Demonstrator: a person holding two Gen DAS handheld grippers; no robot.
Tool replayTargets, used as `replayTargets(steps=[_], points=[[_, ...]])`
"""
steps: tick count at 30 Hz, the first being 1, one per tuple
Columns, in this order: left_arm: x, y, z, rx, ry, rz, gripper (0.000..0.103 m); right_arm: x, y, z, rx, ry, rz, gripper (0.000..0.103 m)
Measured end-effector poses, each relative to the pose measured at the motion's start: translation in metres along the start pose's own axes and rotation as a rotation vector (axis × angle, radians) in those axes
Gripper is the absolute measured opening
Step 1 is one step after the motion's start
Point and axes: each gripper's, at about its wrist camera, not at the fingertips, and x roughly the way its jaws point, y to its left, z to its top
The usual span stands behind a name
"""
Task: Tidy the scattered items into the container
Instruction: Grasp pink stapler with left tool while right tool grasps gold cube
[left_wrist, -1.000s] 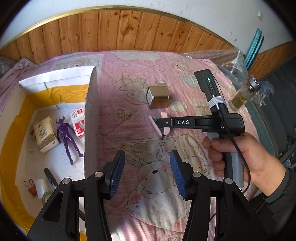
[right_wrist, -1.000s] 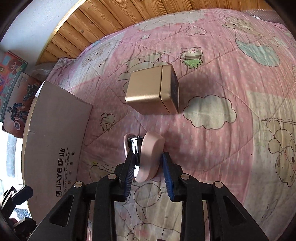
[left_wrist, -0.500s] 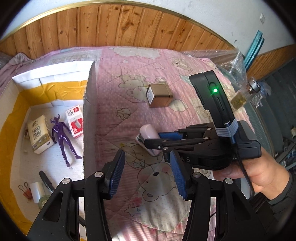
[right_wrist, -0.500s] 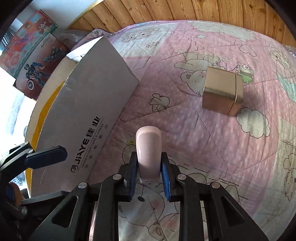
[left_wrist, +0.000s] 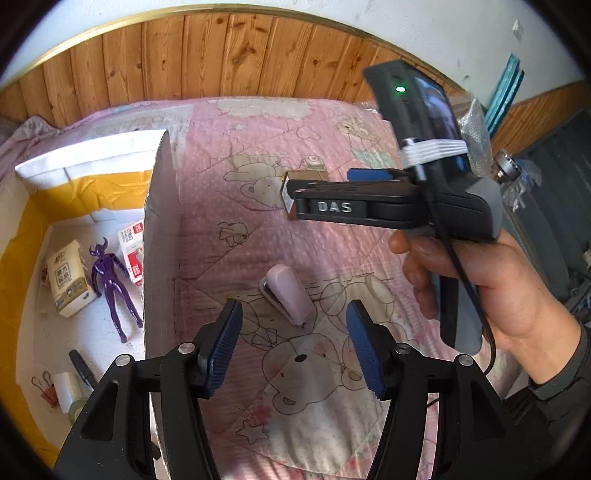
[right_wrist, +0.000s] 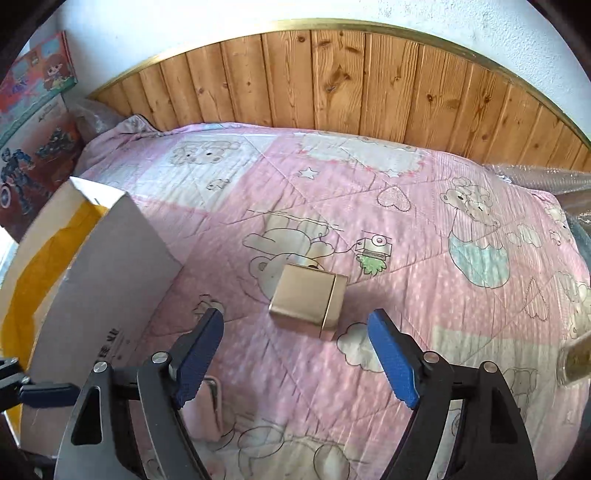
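left claw (left_wrist: 293, 339) held low over the pink bed quilt (left_wrist: 229, 258), its blue pads spread wide and holding nothing; the pink stapler (left_wrist: 286, 295) lies flat on the quilt just ahead of the gap between the pads, touching neither. right claw (right_wrist: 295, 354), seen from the left wrist camera as a black body marked "das" (left_wrist: 334, 206), is raised above the quilt and pointed toward the cardboard box (left_wrist: 159, 236), gripped from below by the person's right hand (left_wrist: 476, 284) with the forearm entering from the lower right edge; a green light shows on the unit strapped to its top. from its own camera the right claw is wide open and empty, with the gold tin (right_wrist: 308, 306) lying on the quilt ahead of and between its pads, apart from both; the stapler shows as a blurred pink shape (right_wrist: 201, 410) low behind the left pad. the box stands on the bed to the left, its near wall upright, its interior lined with yellow tape. inside it lie a tissue pack (left_wrist: 68, 284), a purple figure (left_wrist: 112, 288), a red and white carton (left_wrist: 133, 251), a black marker (left_wrist: 83, 369), binder clips (left_wrist: 44, 384) and a white roll (left_wrist: 66, 387). wooden panelling (right_wrist: 332, 85) runs behind the bed.
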Motion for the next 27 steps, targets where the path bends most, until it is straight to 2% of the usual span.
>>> replayTargets(steps=[2,4,5,6,9,13,17,20,24,25,26,27], points=[[0.004,-0.005,0.0,0.007,-0.02,0.046,0.062,0.019,0.004,0.004,-0.024,0.001,-0.043,0.081],[0.002,-0.003,0.002,-0.027,-0.04,0.053,0.062,0.038,0.001,0.008,-0.033,0.027,-0.058,0.078],[-0.002,-0.003,0.003,-0.039,-0.059,0.043,0.062,0.043,-0.006,0.006,-0.006,0.043,-0.032,0.057],[-0.006,-0.004,0.005,-0.043,-0.078,0.021,0.062,0.045,-0.014,0.006,0.031,0.058,-0.006,0.053],[-0.01,-0.01,0.008,-0.048,-0.103,-0.038,0.062,0.033,-0.034,0.01,0.091,0.081,0.038,0.052],[0.024,-0.012,0.005,-0.123,-0.008,-0.068,0.062,0.027,-0.053,0.011,0.161,0.101,0.07,0.052],[0.062,0.0,0.0,-0.267,0.06,-0.01,0.062,0.017,-0.067,-0.003,0.22,0.134,0.116,0.052],[0.08,0.002,-0.002,-0.291,0.069,0.068,0.062,0.01,-0.066,-0.009,0.221,0.144,0.142,0.052],[0.102,0.007,-0.005,-0.304,0.072,0.103,0.061,0.002,-0.058,-0.01,0.197,0.142,0.178,0.052],[0.106,0.01,-0.008,-0.305,0.077,0.104,0.056,0.002,-0.056,-0.011,0.19,0.143,0.183,0.052],[0.104,0.009,-0.009,-0.288,0.049,0.119,0.034,0.002,-0.054,-0.011,0.185,0.147,0.189,0.052],[0.104,0.008,-0.008,-0.271,0.05,0.119,0.027,0.003,-0.053,-0.012,0.178,0.153,0.197,0.052]])
